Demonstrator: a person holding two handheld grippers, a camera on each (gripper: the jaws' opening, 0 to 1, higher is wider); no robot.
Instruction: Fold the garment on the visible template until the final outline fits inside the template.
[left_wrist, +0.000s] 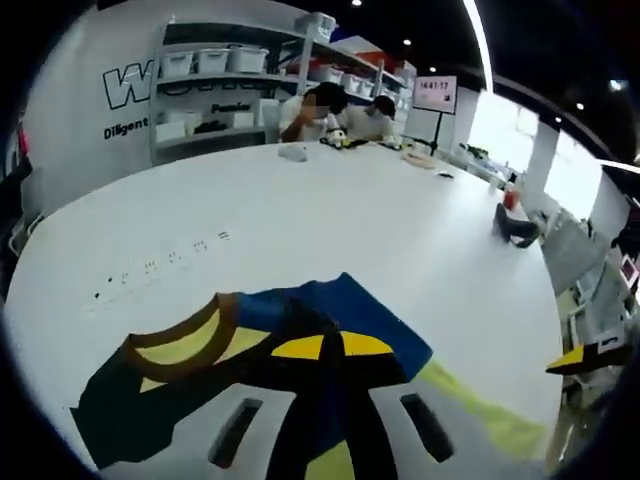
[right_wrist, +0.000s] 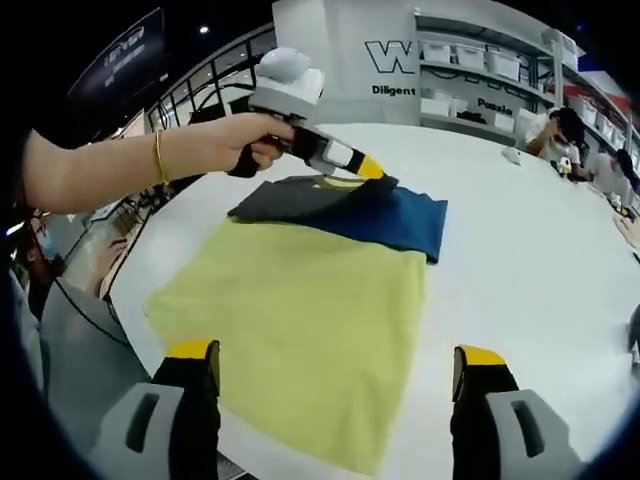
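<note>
Two views differ: the right gripper view shows the whole yellow-green template (right_wrist: 300, 350) on the white bench (right_wrist: 520, 250), the garment (right_wrist: 350, 212) at its far edge, pinched by the left gripper (right_wrist: 378, 178). Right gripper (right_wrist: 335, 375) fingers spread, empty. Left gripper view adds the brown collar (left_wrist: 185, 335) at lower left.

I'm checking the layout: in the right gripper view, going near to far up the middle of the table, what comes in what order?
Right gripper jaws, yellow-green template cloth, folded blue and dark garment, left gripper at its collar, white shelving.
</note>
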